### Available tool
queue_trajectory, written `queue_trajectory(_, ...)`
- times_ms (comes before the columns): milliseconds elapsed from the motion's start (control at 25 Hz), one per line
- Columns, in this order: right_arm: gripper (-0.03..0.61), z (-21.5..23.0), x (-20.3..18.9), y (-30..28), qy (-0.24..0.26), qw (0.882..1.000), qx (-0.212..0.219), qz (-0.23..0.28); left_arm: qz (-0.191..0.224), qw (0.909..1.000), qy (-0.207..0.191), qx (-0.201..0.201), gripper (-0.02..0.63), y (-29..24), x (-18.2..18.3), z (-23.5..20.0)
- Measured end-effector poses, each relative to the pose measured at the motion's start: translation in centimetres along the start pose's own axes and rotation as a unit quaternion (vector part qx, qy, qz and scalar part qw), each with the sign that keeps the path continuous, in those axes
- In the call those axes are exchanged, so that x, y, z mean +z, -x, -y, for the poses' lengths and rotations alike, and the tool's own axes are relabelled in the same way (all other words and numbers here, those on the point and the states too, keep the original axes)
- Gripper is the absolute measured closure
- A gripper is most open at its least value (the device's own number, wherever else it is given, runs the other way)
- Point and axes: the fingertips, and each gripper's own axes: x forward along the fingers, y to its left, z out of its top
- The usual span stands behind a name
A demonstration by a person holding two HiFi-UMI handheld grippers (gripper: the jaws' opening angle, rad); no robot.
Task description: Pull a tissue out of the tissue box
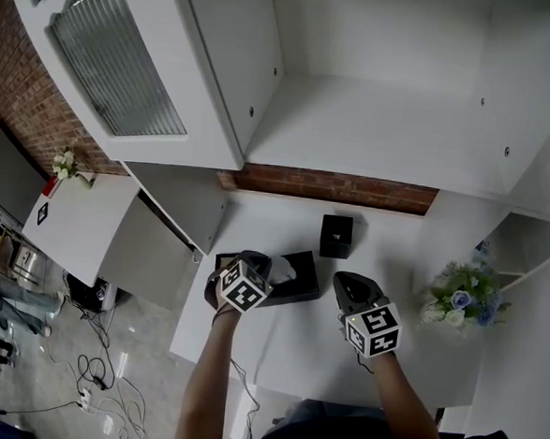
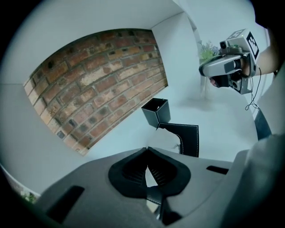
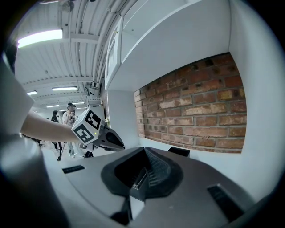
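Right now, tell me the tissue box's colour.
The box is black with white stitching; left gripper view.

The black leather-look tissue box [image 2: 190, 139] has white edge stitching. The white paper tissue [image 2: 168, 139] nearly matches the white tabletop [image 1: 295, 342]. The small square cup [image 1: 336, 235] is black and the brick wall [image 1: 334, 186] is red-brown. The blurred flower bunch [image 1: 462, 304] seems blue, white and green. The grey left gripper [image 2: 147, 150] has black fingers [image 2: 129, 171].
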Motion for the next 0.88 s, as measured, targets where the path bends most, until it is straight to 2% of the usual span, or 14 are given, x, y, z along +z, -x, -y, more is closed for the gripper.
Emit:
queue_trajectory(440,0.58,0.1,0.3,0.3,-0.002,1.0,0.001,0.004,0.032,0.998,-0.003,0.055,0.603,1.9,1.8,-1.8)
queue_trajectory(880,0.58,-0.1,1.0,0.5,-0.002,1.0,0.01,0.014,0.076,0.9905,0.005,0.115,0.603,5.4,3.8,-3.6)
